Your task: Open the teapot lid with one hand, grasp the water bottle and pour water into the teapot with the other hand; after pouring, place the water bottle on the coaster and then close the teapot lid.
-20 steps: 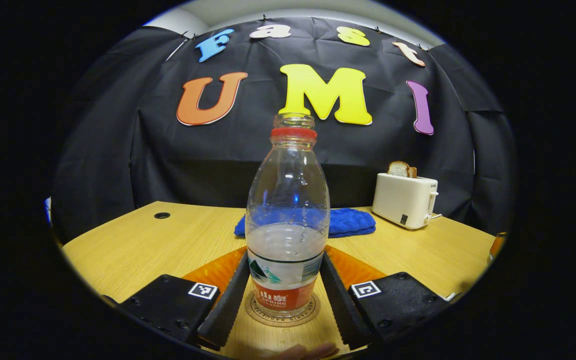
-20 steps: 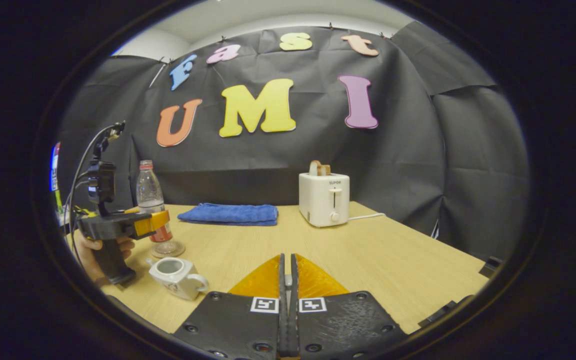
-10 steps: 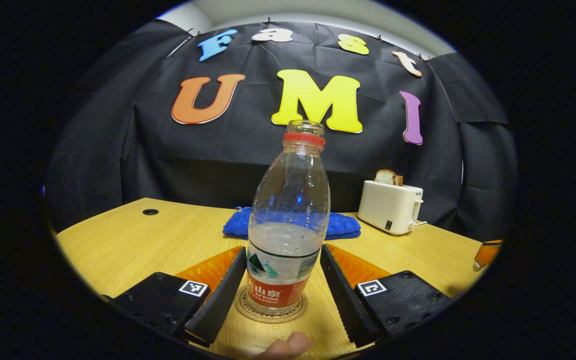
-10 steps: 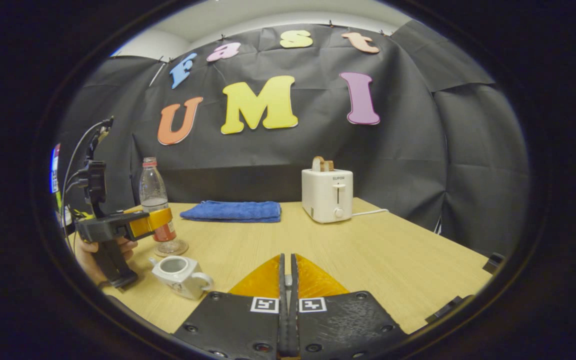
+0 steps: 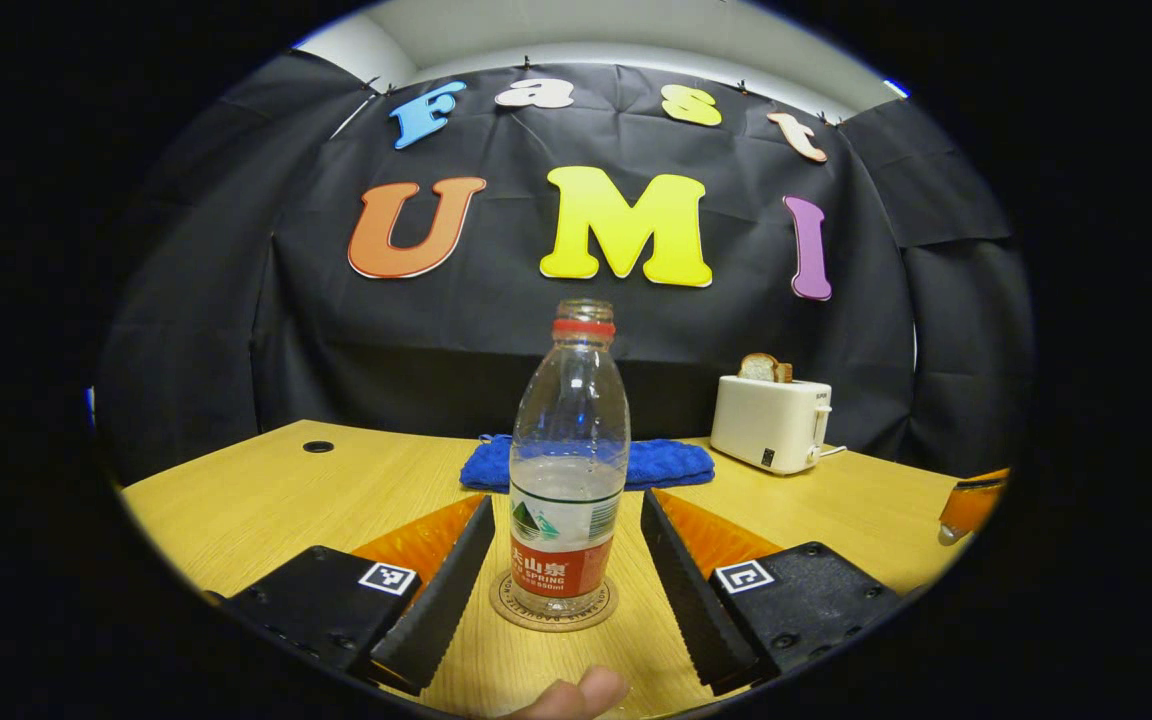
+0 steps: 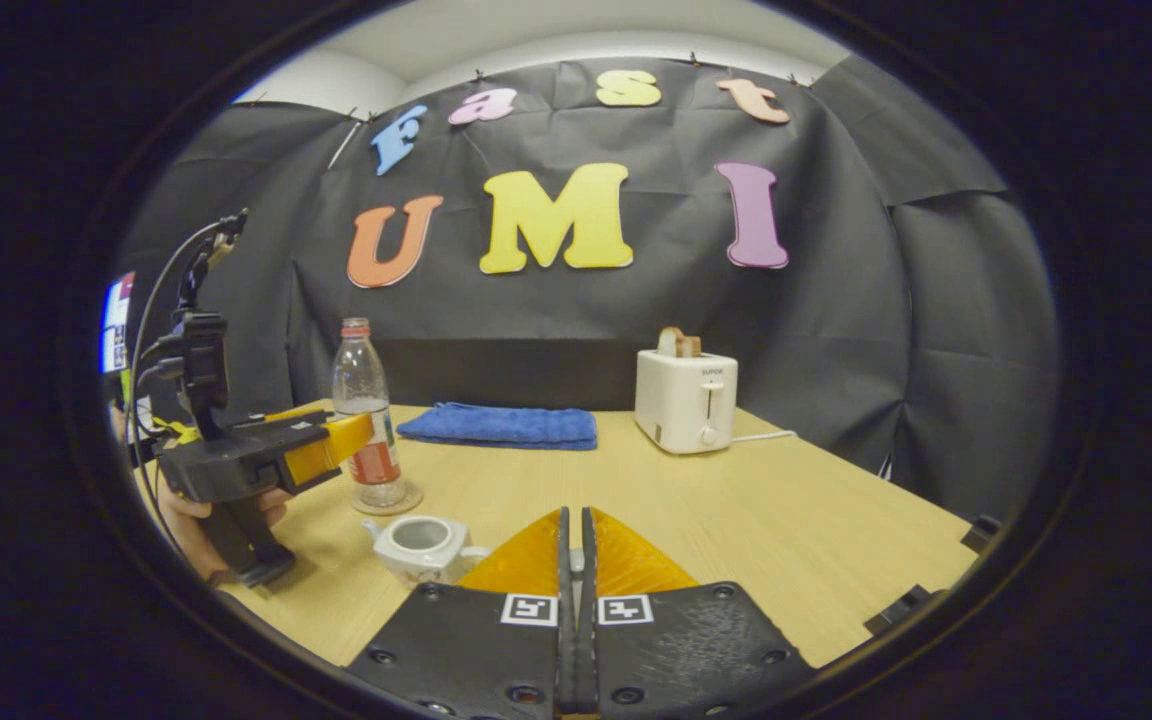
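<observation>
A: Water bottle (image 5: 569, 470) is standing upright on the coaster (image 5: 553, 610), half full, uncapped, between the left tool's (image 5: 564, 545) released fingers, touching neither.

B: Right tool (image 6: 573, 590) is sitting clenched, empty. Lidless teapot (image 6: 423, 546) is resting near it; blue cloth (image 6: 501, 425) and toaster (image 6: 685, 402) are standing beyond on open bench (image 6: 786, 540).

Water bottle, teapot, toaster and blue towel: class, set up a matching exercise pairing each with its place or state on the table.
Things:
1. water bottle
2. teapot
3. toaster
4. blue towel

Places or states:
A. lies folded by the back wall
B. holds a slice of bread in its slot
C. stands upright on the coaster, between the open left tongs
D. lid off, open at the top

Pairs: 1-C, 2-D, 3-B, 4-A
</observation>
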Demonstrator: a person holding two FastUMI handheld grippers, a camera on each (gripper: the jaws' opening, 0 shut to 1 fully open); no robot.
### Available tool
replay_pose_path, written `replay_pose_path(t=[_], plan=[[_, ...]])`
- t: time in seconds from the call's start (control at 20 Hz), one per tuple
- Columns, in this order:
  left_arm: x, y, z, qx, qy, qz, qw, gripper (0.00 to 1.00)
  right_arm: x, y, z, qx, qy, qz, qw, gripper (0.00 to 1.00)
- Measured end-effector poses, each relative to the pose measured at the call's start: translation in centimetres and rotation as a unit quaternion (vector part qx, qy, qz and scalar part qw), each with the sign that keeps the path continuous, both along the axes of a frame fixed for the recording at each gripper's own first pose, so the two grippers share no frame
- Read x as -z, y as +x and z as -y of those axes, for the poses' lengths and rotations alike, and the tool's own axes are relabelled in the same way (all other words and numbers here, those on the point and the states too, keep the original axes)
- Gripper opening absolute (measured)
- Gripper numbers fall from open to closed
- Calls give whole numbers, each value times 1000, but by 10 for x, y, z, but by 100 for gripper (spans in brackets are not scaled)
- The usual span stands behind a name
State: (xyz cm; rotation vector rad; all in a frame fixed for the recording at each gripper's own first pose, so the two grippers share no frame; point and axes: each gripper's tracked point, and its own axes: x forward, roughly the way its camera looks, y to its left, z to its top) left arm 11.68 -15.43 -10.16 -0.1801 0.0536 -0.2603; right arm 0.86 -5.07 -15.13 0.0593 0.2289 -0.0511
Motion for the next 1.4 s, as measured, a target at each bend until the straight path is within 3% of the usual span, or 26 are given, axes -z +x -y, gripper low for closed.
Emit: replay_pose_path(t=[0.35, 0.6, 1.05, 1.4], plan=[[-46, -54, -35, -37, -9, 30, 999, 93, -33, 0, -13, -22, -2, 23, 999, 1], [-63, -92, -62, -52, -15, 12, 998, 93, -43, 14, -34, -72, 8, 37, 997, 2], [-79, -136, -91, -54, -6, -1, 999, 92, -18, 40, -82, -136, 23, -1, 991, 1], [-78, -138, -103, -50, 26, 4, 998, 92, 4, 57, -104, -129, 36, -13, 991, 1]])
